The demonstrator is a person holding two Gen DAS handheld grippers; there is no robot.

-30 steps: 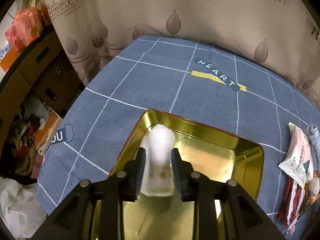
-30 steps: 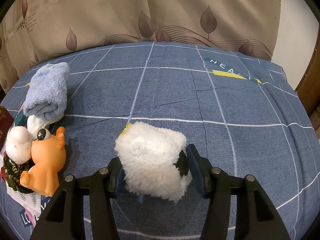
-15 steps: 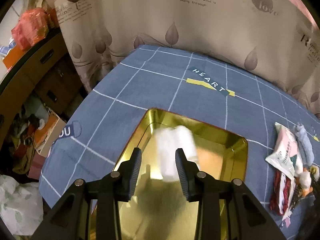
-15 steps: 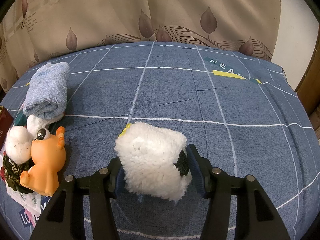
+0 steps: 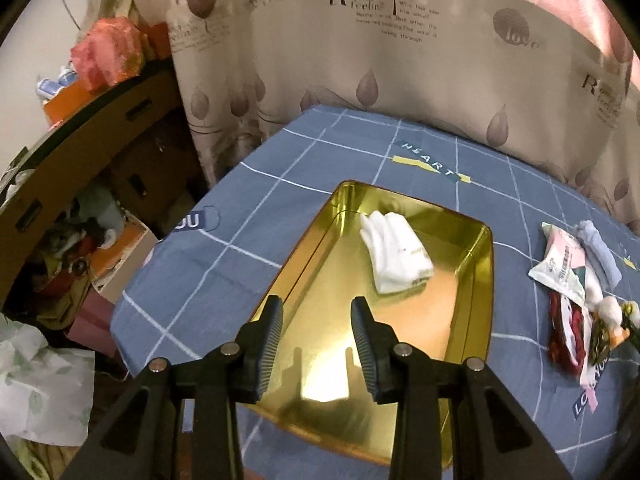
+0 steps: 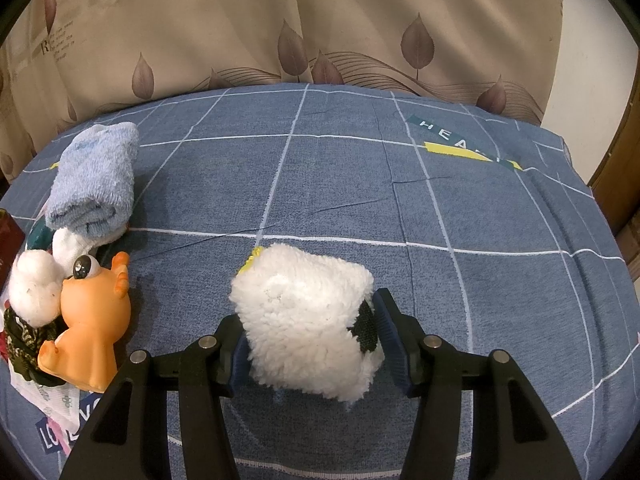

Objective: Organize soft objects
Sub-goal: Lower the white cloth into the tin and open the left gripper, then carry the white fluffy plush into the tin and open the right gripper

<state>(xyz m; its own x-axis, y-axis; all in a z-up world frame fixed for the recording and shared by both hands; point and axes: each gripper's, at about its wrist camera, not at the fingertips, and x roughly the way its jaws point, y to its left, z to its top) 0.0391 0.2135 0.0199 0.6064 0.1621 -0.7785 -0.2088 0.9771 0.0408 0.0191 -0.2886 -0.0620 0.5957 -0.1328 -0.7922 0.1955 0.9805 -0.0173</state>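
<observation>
Left wrist: my left gripper (image 5: pixel 317 330) wide, empty above gold tray (image 5: pixel 478 280); right gripper (image 6: pixel 308 330) pinches fleece bundle (image 6: pixel 304 312) (loose pile could slip).

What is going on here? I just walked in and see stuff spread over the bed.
A person is sorting soft things with two handheld grippers. The left gripper is open over a gold tray, where a white glove lies. The right gripper is shut on a fluffy white plush above the blue sheet. A rolled blue towel and an orange toy wait nearby.
</observation>
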